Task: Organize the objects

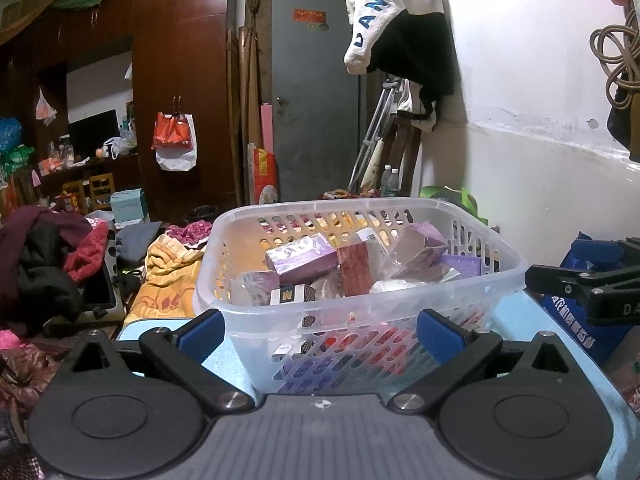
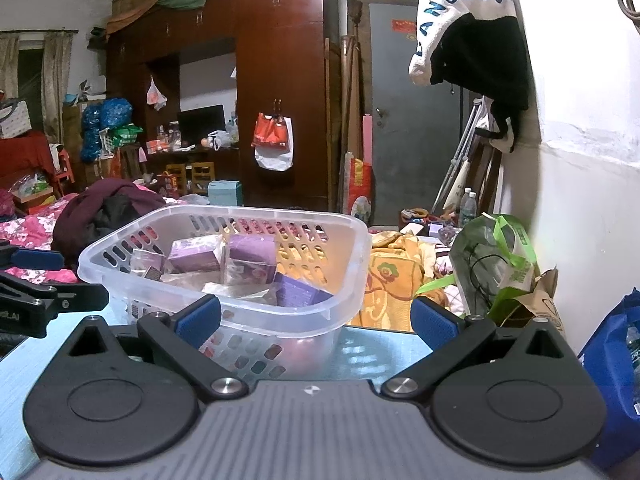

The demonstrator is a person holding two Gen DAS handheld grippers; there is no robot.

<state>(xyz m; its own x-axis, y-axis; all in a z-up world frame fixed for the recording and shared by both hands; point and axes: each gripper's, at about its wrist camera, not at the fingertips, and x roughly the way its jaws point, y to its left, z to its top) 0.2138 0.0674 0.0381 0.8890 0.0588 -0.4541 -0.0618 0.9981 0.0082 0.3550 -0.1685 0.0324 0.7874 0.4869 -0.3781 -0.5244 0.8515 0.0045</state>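
Your left tool (image 1: 320, 330) is spread wide and empty, its blue pads (image 1: 202, 334) flanking the near wall of the clear plastic basket (image 1: 360, 320) without touching it. The basket stands on the pale blue tabletop (image 1: 516, 316) directly ahead of you. Inside it lie a purple box (image 1: 302, 260), a dark red box (image 1: 355, 268), a crumpled purple packet (image 1: 420, 246) and a small black-and-white carton (image 1: 291, 295), heaped loosely against one another.

Your right tool (image 2: 316, 318) is likewise parted and grips nothing; the basket's near corner (image 2: 332, 308) sits between its fingers (image 2: 434, 322), slightly left of centre. In the right wrist view the left tool appears at the left edge, level with the basket's side; in the left wrist view the right tool shows at the right edge.

Around the tabletop: a green bag (image 2: 496, 264) and a brown paper bag (image 2: 536, 300) stand against the white wall (image 2: 592, 220) to your right, and a blue bag (image 2: 616, 380) sits nearer you on that side. An orange floral blanket (image 2: 394, 284) lies beyond the basket. Heaped clothes (image 1: 48, 264) crowd the left. A black-and-white garment (image 1: 400, 28) hangs overhead, before a grey door (image 1: 316, 96) and a dark wooden wardrobe (image 1: 180, 80).
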